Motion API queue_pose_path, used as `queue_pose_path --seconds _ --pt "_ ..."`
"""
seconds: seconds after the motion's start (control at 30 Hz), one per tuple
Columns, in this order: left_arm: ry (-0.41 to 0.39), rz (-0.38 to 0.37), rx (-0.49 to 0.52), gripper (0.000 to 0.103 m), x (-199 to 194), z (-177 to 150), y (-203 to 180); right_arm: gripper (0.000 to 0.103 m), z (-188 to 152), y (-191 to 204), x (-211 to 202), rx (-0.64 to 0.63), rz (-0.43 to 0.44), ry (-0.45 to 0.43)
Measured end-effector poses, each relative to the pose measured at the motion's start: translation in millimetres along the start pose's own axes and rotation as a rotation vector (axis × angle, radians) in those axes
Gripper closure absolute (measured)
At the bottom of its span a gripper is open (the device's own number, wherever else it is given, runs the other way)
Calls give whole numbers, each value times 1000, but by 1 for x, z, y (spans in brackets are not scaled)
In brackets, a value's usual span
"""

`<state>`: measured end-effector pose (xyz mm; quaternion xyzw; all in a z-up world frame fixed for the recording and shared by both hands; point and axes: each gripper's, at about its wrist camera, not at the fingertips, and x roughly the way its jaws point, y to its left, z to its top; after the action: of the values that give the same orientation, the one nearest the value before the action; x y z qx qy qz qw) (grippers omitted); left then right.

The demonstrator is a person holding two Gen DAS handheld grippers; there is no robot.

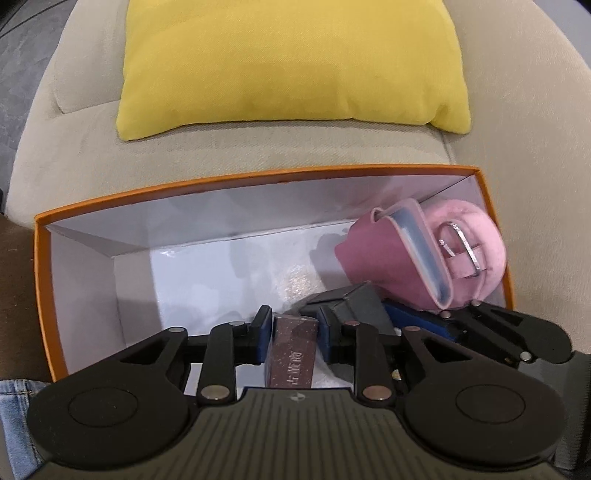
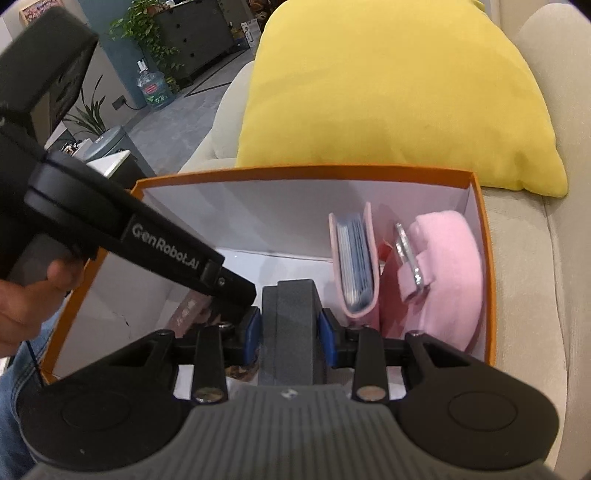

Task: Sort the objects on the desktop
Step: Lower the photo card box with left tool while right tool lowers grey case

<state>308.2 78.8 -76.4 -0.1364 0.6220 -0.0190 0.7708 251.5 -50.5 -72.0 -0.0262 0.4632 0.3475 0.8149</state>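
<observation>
While the sofa [image 1: 92,122] bears the box [image 1: 258,175], the right gripper [image 2: 290,326] clamps a grey case [image 2: 290,306] low inside it; the left gripper [image 1: 293,338] seems clenched on a maroon case [image 1: 293,350]. Each should be eased to the floor, clear of the wallet [image 2: 356,266], before release.

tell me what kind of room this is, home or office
Hard to say: probably a lounge or sitting area. The orange box sits on a beige sofa with a yellow cushion, and behind are potted plants, a water jug and a dark cabinet.
</observation>
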Motion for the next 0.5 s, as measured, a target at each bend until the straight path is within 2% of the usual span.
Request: queue_pose_path --seconds 0.13,0.2,0.3,0.4,0.5 --pt "-19 0 0 65 -7 -2 2 67 -1 0 -1 7 4 -8" --pt "-39 -2 1 53 -13 -5 2 66 -3 -4 -4 14 15 -11" --pt "-59 -10 12 52 -23 -10 0 65 -4 -4 -13 12 35 -25" --pt "-60 -22 25 52 -27 -18 -2 57 -8 -5 -26 2 47 -36" --pt "-70 -29 34 52 -29 -28 -2 55 -16 -9 -38 -30 72 -17"
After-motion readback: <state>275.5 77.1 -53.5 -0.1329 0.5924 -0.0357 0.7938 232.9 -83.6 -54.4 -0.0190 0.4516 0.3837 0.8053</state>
